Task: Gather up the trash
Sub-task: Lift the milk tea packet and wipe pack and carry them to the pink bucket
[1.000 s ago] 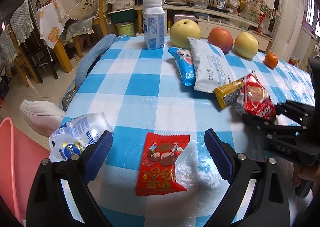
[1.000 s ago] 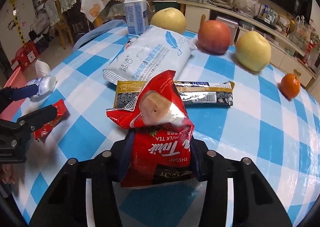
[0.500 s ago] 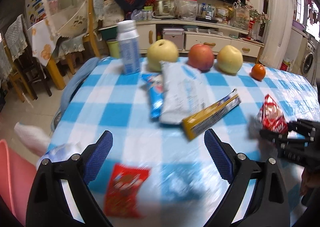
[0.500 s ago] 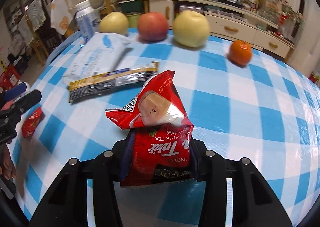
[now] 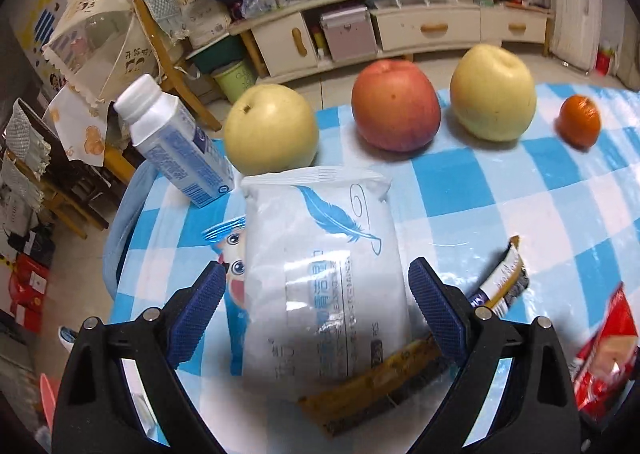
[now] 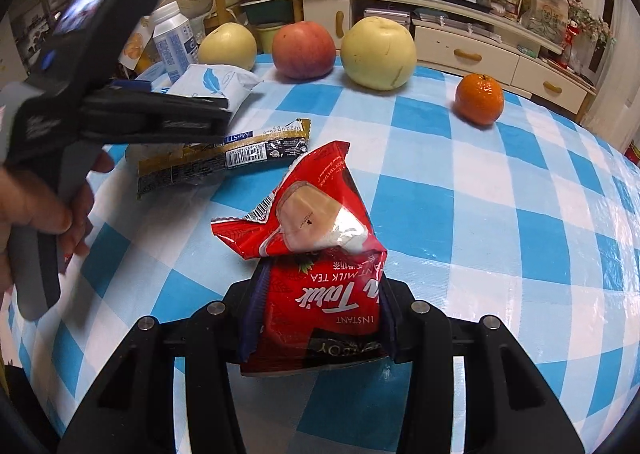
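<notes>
Gripping a red packet (image 6: pixel 320 254), right tongs (image 6: pixel 318 310); left tongs (image 5: pixel 314 310) gape (seemingly untouching).

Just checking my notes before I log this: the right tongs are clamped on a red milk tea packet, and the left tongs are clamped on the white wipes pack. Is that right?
Not quite. The left tongs are open, straddling the white wipes pack without pressing it, as the left wrist view shows. The right tongs are indeed clamped on the red milk tea packet.
</notes>
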Demonstrator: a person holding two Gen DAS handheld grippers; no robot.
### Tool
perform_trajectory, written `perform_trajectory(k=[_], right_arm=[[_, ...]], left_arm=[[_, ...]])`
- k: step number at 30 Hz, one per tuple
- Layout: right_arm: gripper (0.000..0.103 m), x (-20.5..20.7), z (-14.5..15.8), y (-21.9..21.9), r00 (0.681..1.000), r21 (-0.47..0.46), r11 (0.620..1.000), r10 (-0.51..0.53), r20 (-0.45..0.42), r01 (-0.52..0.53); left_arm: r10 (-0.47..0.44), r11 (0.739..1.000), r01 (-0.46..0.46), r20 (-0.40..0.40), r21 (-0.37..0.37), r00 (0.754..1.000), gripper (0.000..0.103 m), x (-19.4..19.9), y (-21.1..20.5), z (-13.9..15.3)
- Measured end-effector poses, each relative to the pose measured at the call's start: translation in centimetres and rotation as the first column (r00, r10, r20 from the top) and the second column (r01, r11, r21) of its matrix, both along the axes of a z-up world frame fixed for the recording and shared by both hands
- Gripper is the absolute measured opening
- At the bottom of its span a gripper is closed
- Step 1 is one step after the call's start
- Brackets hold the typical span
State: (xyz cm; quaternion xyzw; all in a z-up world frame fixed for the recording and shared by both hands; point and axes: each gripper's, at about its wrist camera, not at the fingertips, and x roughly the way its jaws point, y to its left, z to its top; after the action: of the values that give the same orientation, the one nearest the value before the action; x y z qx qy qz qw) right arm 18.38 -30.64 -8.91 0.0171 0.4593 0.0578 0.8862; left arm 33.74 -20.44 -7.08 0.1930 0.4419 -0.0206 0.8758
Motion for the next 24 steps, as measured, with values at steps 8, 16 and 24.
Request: perform_trajectory(k=[8, 16, 24], right_arm=[[0.048, -0.1, 0.2, -0.5, 1.0, 0.02, 1.0, 0.005, 0.001, -0.005], [0.048, -0.4, 0.4, -0.2, 1.0, 0.026, 0.999, 0.023, 0.006, -0.023], [0.048, -1.3, 0.3, -0.8, 0.999, 0.114, 0.993, 0.035, -0.01, -0.034]], left_arm=[[0.06, 0.996, -0.064, -0.075, -0.059, 0.995, 0.085, 1.2, 1.1, -1.7], [0.072, 0.988, -0.08, -0.067, -0.133, 0.995, 0.073, -1.2, 2.5, -1.1], [0.059, 0.959, -0.084, -0.098, -0.271, 0.993, 0.071, -5.0, 5.0, -1.0]])
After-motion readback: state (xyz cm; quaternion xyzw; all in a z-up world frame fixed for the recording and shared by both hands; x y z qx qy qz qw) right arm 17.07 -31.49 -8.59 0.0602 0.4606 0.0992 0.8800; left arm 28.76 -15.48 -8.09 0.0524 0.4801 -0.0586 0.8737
